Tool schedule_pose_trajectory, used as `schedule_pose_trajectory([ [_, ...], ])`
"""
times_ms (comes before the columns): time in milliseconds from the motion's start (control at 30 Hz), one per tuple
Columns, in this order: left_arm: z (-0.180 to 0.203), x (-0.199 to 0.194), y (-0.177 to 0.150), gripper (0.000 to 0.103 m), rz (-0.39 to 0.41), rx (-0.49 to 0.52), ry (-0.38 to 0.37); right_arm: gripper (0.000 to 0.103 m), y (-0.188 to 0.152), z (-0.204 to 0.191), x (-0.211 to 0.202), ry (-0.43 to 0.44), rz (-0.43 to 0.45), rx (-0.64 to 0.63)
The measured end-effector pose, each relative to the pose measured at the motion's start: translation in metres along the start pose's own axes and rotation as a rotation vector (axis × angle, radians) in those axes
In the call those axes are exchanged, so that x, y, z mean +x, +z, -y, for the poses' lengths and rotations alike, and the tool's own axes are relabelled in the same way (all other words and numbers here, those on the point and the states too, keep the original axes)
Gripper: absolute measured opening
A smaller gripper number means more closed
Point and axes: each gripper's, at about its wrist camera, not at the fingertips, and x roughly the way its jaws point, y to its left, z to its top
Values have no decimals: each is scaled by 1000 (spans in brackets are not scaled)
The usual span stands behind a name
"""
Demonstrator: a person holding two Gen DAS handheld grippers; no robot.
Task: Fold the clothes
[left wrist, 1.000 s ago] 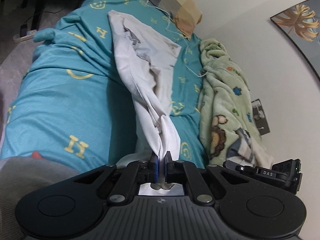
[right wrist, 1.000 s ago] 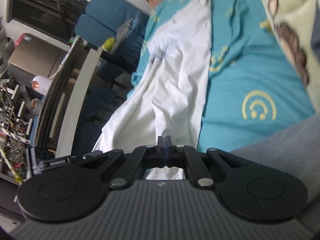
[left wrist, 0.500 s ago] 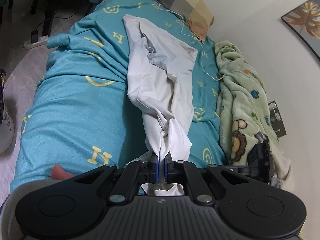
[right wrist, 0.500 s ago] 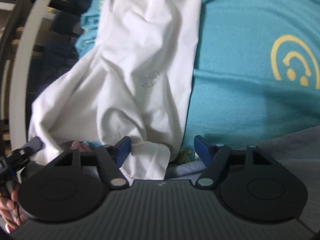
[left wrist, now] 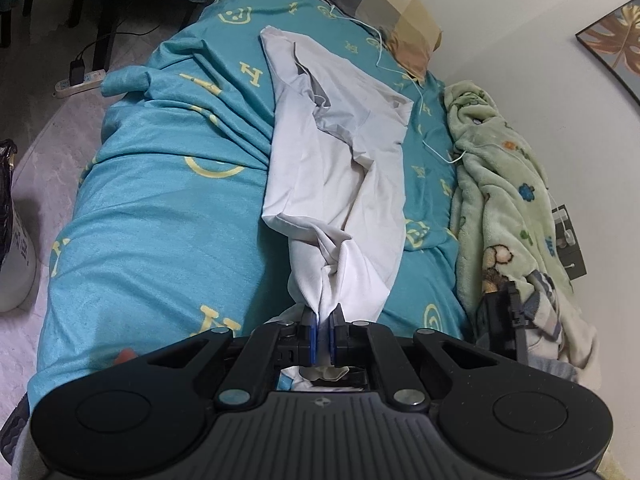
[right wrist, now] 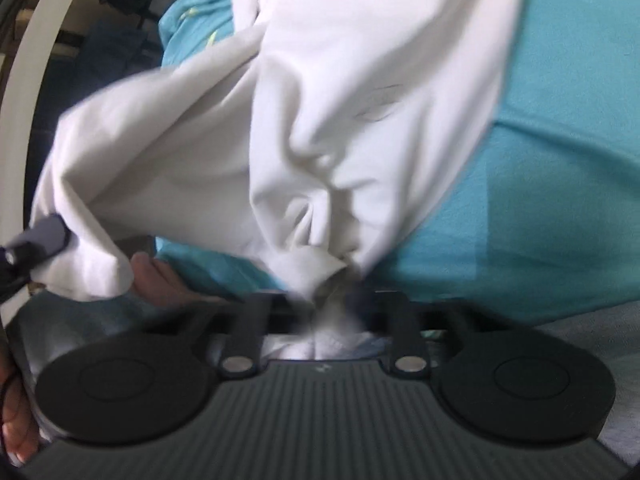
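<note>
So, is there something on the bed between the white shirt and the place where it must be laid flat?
Nothing visible blocks it. The white shirt lies on open teal sheet, pinched by the left gripper. The green blanket and thin white cable lie beside it, toward the wall.

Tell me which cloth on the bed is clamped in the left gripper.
The plain white shirt, lying down the middle of the teal sheet; the left gripper pinches its bunched near end. The green patterned blanket by the wall lies untouched.

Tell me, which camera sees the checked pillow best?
The left wrist view. The pillow lies sharp and unblocked at the far end of the bed. The right wrist view shows none of it, only the blurry white shirt and bed.
</note>
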Motion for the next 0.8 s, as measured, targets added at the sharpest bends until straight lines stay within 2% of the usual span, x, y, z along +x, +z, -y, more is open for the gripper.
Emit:
schedule_pose_trajectory([
  [200,6,-15,-4,6,51,2,-37,16,-12,-7,-34,2,82,-57],
  [400,42,-46,-20,6,90,45,-86,15,-43,-1,-82,7,150,-106],
  [600,80,-74,-63,6,90,109,-76,15,-77,8,-132,13,216,-153],
  [733,91,-87,-108,6,64,124,-77,15,-100,14,-165,18,259,-184],
  [800,96,-92,-117,6,77,120,-92,15,-109,16,-181,20,281,-198],
])
